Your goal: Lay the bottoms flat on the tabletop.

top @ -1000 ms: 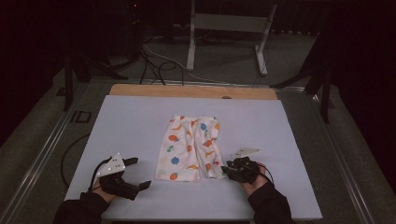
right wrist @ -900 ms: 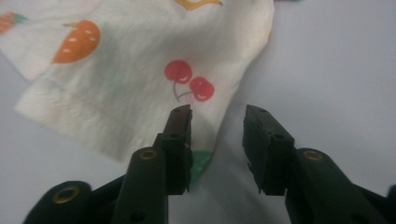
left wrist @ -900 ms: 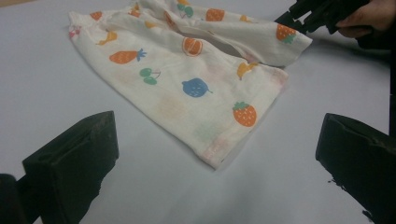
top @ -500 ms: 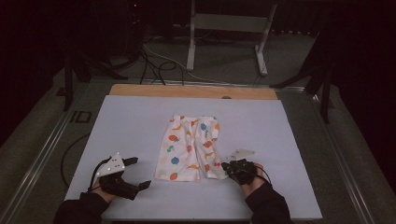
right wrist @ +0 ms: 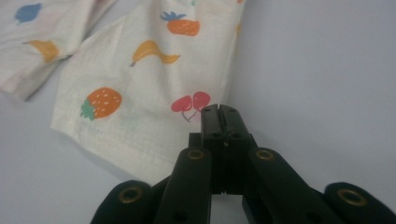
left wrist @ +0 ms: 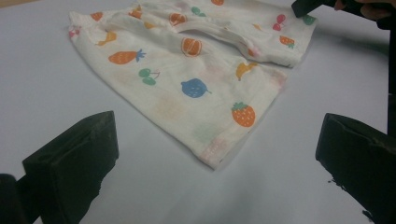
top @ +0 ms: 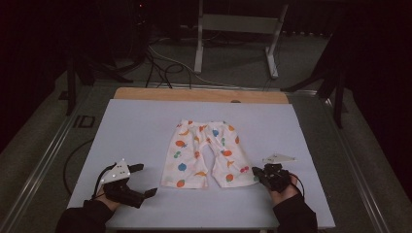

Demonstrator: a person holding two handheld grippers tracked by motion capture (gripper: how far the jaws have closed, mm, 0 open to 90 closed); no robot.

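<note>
At the desk's middle, toward its near edge, lay fruit-print shorts (top: 203,154) spread flat, right gripper (right wrist: 219,112) clamped shut at the outer hem corner of one leg, apparently for lifting or folding, left gripper (top: 138,180) wide open and apart.

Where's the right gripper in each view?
High view: right gripper, lower right, at the shorts' hem corner.
Left gripper view: top right corner.
Right gripper view: bottom centre, jaws together.
Shared landmark: red cherry print beside that corner.
</note>
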